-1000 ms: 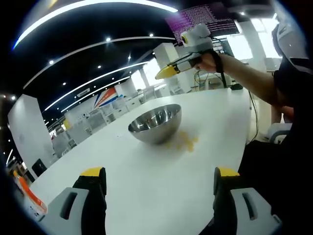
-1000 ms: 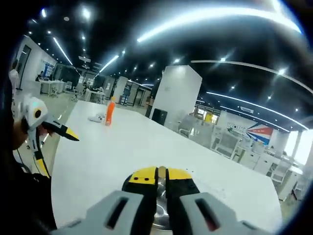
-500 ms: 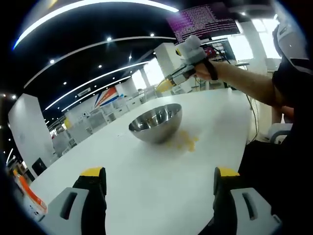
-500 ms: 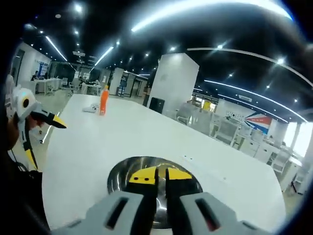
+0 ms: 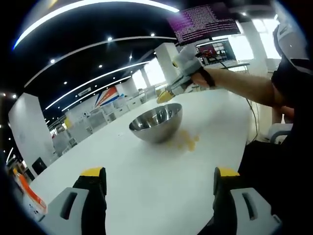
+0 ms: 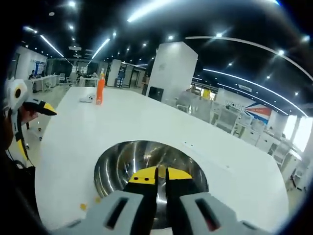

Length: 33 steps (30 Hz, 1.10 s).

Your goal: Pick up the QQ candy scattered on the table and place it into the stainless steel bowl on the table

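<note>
Right gripper: While its yellow-tipped jaws are pressing together, the right gripper (image 6: 156,174) is hanging over the round stainless steel bowl (image 6: 146,159) (whether it is holding a sweet, I cannot tell).
Left gripper: the left gripper (image 5: 159,174) is hovering with its jaws spread wide, gripping nothing.
Candy: small yellow QQ candy pieces (image 5: 186,141) are lying on the white table (image 5: 146,181), just right of the bowl.

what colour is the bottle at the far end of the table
Orange bottle; it shows best in the right gripper view.
</note>
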Motion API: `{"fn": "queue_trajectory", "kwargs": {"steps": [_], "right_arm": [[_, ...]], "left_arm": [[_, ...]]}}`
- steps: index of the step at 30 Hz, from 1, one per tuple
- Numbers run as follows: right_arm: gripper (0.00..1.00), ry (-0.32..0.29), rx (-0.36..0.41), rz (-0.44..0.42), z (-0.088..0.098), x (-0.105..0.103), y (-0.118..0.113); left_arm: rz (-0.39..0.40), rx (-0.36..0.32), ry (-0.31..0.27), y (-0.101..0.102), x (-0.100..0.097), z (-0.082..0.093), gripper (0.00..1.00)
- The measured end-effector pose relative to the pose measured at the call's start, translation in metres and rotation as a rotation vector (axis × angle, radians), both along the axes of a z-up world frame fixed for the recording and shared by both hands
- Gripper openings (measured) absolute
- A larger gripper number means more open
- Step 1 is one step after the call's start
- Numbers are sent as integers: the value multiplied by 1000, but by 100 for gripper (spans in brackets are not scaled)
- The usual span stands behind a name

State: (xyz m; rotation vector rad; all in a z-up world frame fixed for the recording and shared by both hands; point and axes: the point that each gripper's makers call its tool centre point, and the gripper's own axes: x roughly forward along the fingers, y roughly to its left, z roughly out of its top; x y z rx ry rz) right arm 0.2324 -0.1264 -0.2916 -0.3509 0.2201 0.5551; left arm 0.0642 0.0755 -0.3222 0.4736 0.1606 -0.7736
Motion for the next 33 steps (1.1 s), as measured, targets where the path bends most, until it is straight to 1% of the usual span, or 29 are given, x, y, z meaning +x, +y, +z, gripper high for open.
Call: {"fn": "queue_trajectory", "kwargs": {"steps": [12,18,21,26,33], "right_arm": [[6,61,-41,-2,-25,5,2],[6,74,-62,-7,-34,4,2],[6,78,-66,-8,-36,5,1],[7,81,-68,-12,-39,5,0],[7,87,-72,-16,-42,6,-1]], "left_arm": [[-1,4,3,0,-2,-2,91],[2,9,4,2,-2,-3,91],[3,12,6,3,-2,-5,91],[-7,-2,11,1,-3,-4,90],[-8,3,11,0,-3,-4,90]]}}
